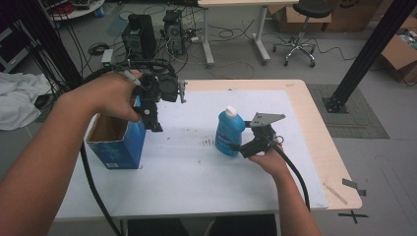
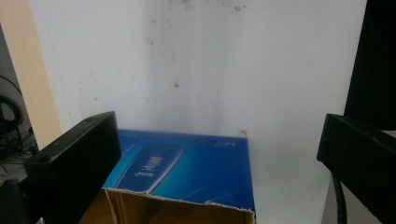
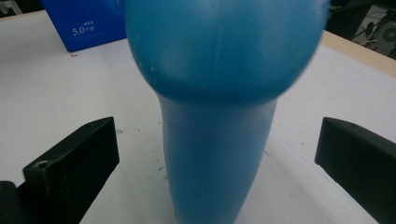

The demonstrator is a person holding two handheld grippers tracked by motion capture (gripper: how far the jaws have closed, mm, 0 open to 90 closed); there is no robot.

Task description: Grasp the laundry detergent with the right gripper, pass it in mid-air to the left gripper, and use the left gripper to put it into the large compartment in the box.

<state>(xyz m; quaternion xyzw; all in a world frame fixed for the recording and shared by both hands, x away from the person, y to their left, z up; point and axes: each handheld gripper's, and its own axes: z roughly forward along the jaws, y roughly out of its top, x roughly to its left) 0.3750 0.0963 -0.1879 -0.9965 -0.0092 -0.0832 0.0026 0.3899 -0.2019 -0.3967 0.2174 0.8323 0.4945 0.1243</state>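
Blue bottle (image 1: 229, 133), white cap (image 1: 230, 111)

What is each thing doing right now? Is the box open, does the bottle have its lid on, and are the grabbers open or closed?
Blue box: standing on the table, top open, torn edge.
Blue bottle: upright, white cap on.
Left gripper: open, above the box's open top, holding nothing.
Right gripper: open, jaws on either side of the bottle, not touching it.
White table mat: flat, with some dark specks.

The blue box (image 3: 88, 23) bears white print reading "5.0" followed by small characters too blurred to make out.
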